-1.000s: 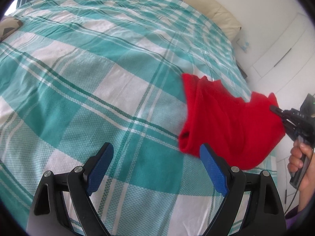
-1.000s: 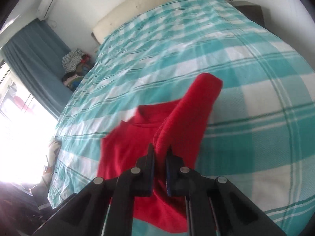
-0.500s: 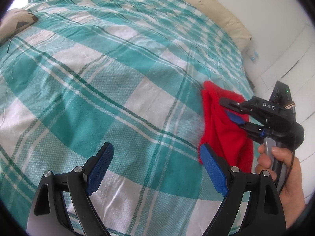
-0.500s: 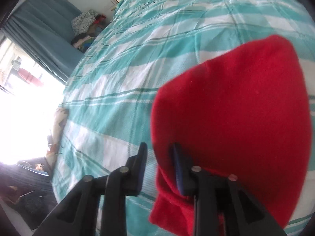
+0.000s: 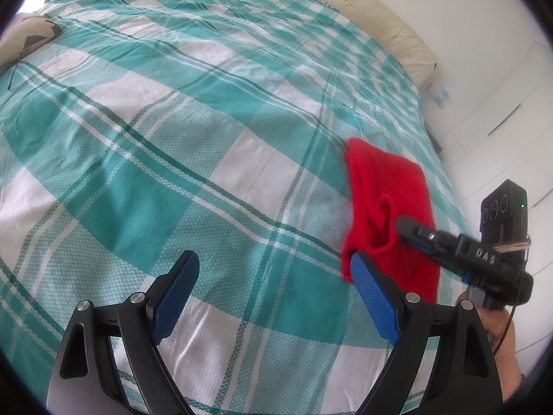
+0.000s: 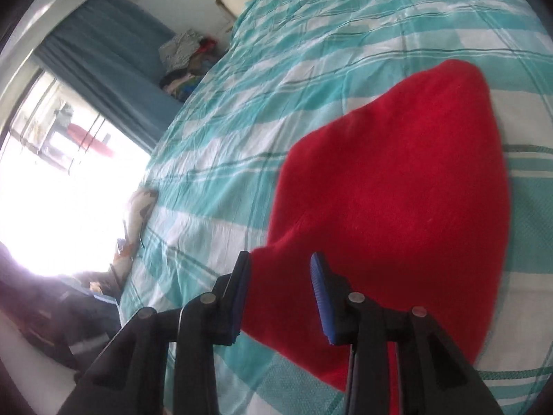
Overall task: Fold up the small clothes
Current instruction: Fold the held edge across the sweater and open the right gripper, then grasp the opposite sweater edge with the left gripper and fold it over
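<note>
Teal-and-white checked bedspread (image 5: 145, 159) fills the left wrist view, w/ a cream headboard (image 5: 390, 31) at its far end and white cupboard doors beyond the bed's right edge. Red garment (image 5: 387, 200) lies bunched on the spread near that right edge. My left gripper (image 5: 273, 297) hangs over bare spread just left of the garment, blue pads spread wide, nothing between them; its right pad overlaps the garment's near corner in the picture, contact unclear. My right gripper (image 5: 406, 230) comes in from the right side of the garment, tips at a raised fold of red cloth; my right hand (image 5: 490, 325) shows below it, mostly hidden.

Right wrist view: same garment (image 6: 397, 180) spread flat on the spread (image 6: 311, 52), filling the middle and right. My right gripper (image 6: 280, 280) has just been letting go, jaws parted; the garment's near-left corner sits between the pads, touching the left pad's edge or just short of it, can't tell, but not pinched. Far left of the garment: bright window (image 6: 52, 180), blue curtain (image 6: 103, 58), pile of clothes (image 6: 186, 58) by the bed's far corner.
</note>
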Demonstrator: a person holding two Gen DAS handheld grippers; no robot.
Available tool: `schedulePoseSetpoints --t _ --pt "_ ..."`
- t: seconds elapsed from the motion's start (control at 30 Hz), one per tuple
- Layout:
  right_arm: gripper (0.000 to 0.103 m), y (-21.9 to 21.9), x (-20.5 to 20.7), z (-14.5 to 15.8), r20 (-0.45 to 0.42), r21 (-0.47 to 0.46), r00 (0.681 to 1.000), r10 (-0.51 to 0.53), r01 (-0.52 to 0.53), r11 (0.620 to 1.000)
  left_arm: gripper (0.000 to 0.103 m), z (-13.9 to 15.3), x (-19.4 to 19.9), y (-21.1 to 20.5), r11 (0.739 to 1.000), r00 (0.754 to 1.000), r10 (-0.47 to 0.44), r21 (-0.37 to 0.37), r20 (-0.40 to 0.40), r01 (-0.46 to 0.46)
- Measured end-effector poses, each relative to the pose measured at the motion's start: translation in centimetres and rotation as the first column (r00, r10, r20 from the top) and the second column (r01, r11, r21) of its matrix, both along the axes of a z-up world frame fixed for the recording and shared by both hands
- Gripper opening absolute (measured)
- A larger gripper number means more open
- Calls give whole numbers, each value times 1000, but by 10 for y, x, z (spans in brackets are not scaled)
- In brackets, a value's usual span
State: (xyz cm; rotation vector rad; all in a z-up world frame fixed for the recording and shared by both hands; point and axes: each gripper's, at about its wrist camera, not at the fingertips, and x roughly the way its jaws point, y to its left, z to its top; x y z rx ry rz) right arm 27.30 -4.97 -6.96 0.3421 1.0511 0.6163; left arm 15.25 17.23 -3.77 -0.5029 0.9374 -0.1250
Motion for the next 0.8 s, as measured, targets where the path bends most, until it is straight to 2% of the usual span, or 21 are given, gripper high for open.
schedulePoseSetpoints --t 0.07,0.17,0.23,0.33,0.47,0.5,0.57,0.63,0.7,0.8 --pt "34 24 -12 -21 -15 -98 996 83 -84 992 90 -2 0 -1 1000 1000 -3 9 -4 3" --pt "32 36 -31 -45 -24 -181 988 154 -156 971 90 -3 -1 -2 1000 1000 -4 19 -8 5" --pt "31 27 -40 -41 -9 -166 988 152 -152 974 90 -3 -1 -2 1000 1000 -10 20 -8 10" --pt "31 -1 -54 -14 45 -105 993 113 -107 989 90 -2 0 -5 999 1000 -20 25 -9 20" --pt "31 -49 -60 17 144 -85 990 -10 23 996 90 -3 2 -13 999 999 -37 35 -11 38" --pt "31 -61 -58 15 132 -87 990 -40 52 995 90 -3 3 -16 998 999 -43 41 -13 44" --pt "31 -80 -52 -5 57 -101 996 -75 81 992 90 -5 2 -23 997 998 -58 48 -20 59" --pt "31 -89 -56 -27 -22 -114 998 -63 60 992 90 -8 3 -30 995 996 -88 37 -35 89" --pt "30 -93 -69 -32 -27 -105 999 -35 32 994 90 -7 11 -37 991 990 -134 7 -40 135" --pt "31 -113 -74 -16 8 -48 999 -51 52 998 92 3 40 -52 980 980 -197 -32 -21 197"
